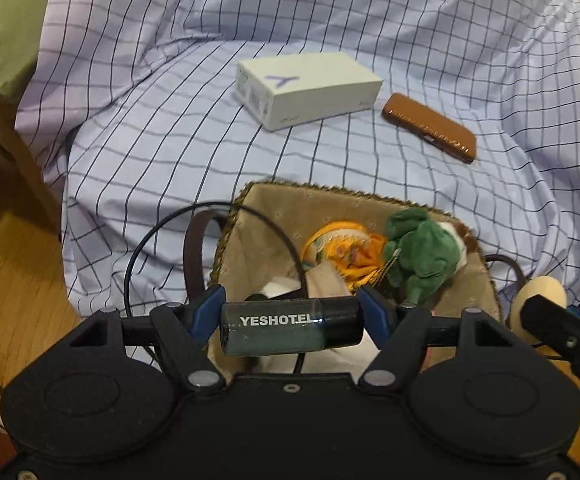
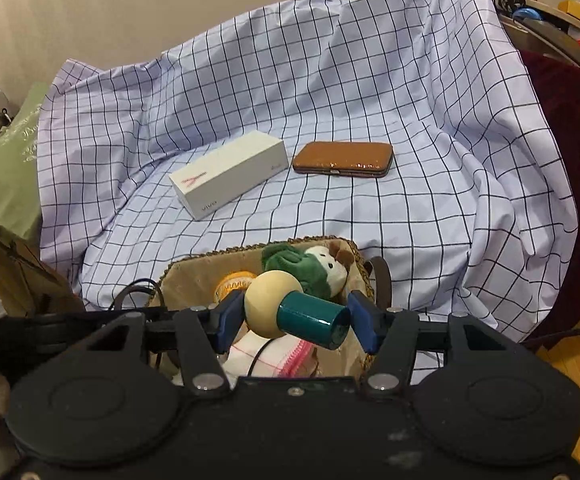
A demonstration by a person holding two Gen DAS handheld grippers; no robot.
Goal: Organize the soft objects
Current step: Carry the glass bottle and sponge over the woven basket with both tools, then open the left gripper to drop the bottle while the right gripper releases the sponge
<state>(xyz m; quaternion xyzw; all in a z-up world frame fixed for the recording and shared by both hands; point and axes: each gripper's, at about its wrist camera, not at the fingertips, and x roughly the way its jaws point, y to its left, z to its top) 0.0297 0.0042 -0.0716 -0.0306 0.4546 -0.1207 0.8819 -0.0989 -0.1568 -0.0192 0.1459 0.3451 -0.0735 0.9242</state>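
The left gripper (image 1: 292, 312) is clamped on a dark, translucent bottle (image 1: 290, 332) printed YESHOTEL, held crosswise between its blue pads (image 1: 372, 309) right above the near end of a fabric-lined basket (image 1: 274, 204). The right gripper (image 2: 292, 318) is closed on a teal cylinder with a round cream-coloured knob (image 2: 296, 316); the knob sits against the left pad and the teal end points toward the right pad, the whole piece slightly tilted. It too hangs over the basket, and in the left camera its cream knob shows at the right edge, just beside the basket's rim.

Inside the basket lies a green plush toy (image 1: 422, 252) with a white and brown face, pushed toward the far right corner. Touching it on the left is an orange-yellow patterned soft item (image 1: 346, 250); what exactly it is I cannot tell. Below those, nearer the grippers, a white cloth with a pink stitched edge (image 2: 278, 354) fills the near part of the basket. A thin black cable (image 1: 150, 240) loops over the basket's left side, next to a dark brown handle (image 1: 194, 252).

The basket rests on a pale blue sheet with a dark grid pattern (image 1: 170, 120), draped over furniture. Farther back on the sheet lie a white phone box (image 2: 230, 172) and, just to its right, a brown hard case (image 2: 342, 159), close together but not touching. Wooden floor (image 1: 10, 280) shows to the left.
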